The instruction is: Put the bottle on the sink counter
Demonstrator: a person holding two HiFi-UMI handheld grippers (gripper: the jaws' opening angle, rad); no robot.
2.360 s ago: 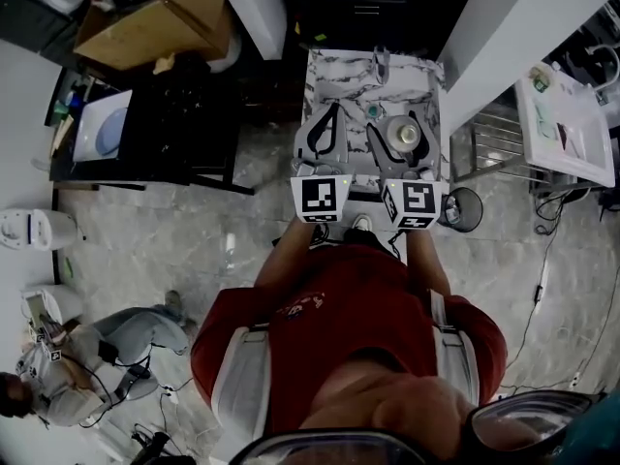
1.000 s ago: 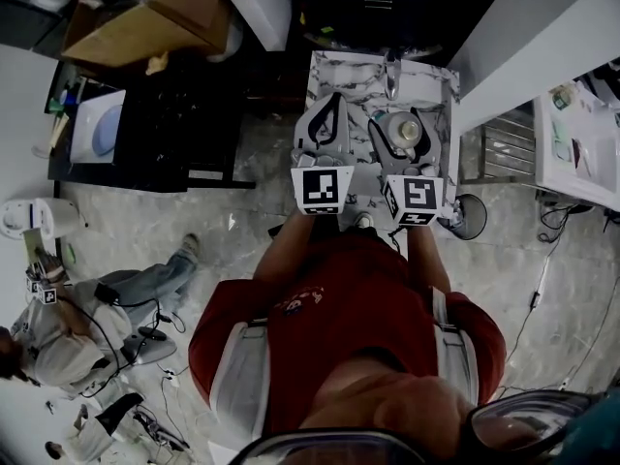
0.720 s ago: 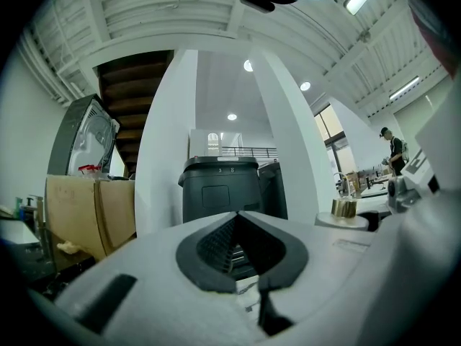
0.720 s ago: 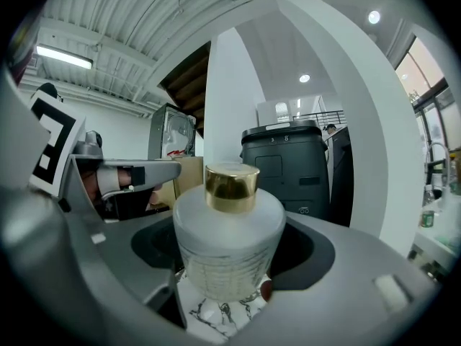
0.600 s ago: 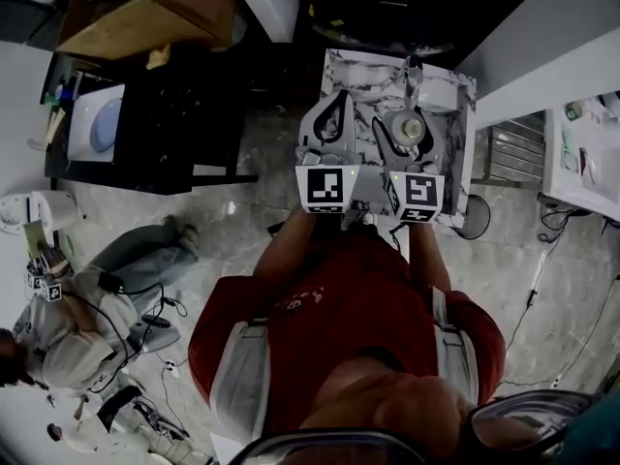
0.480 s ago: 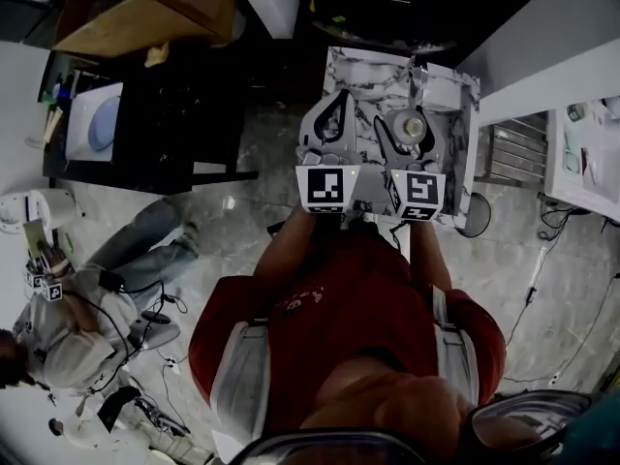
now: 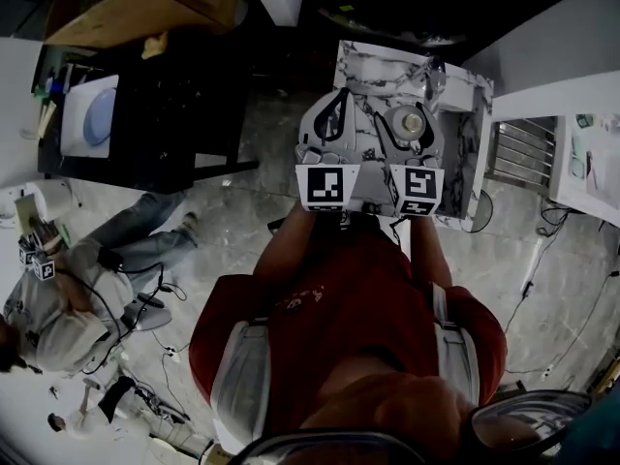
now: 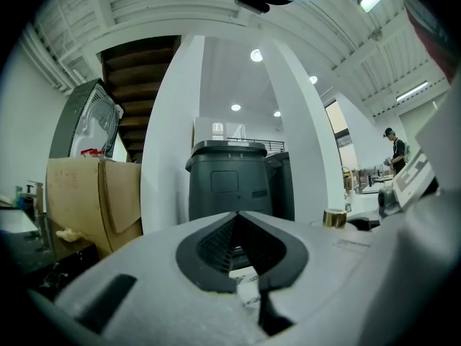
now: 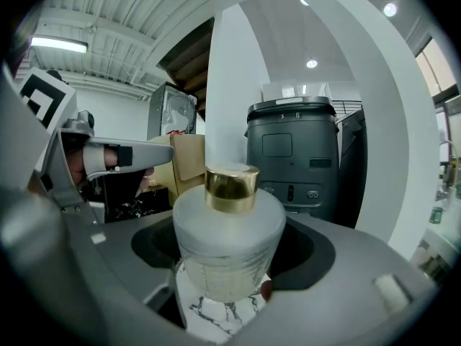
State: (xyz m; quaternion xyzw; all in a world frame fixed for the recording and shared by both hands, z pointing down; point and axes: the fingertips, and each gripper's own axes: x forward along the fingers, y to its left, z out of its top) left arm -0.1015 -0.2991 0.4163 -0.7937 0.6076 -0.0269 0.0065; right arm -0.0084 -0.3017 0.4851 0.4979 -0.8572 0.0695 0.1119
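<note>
Gold-capped bottle (image 9: 229, 254) is sitting clamped in the wide-spread right gripper (image 9: 232, 225), base hidden; only head view is placing it midway between the sink counter's (image 7: 373, 61) near and far edges; left gripper (image 8: 236, 216) is pinching shut, empty.

There were two grippers, the left gripper (image 7: 335, 100) and the right gripper (image 7: 409, 114). There was one bottle (image 9: 229, 244) with one gold cap (image 9: 231, 188), one marble counter (image 7: 373, 66), one cardboard box (image 7: 145, 8), and one person (image 7: 58, 308) down on the floor.
</note>
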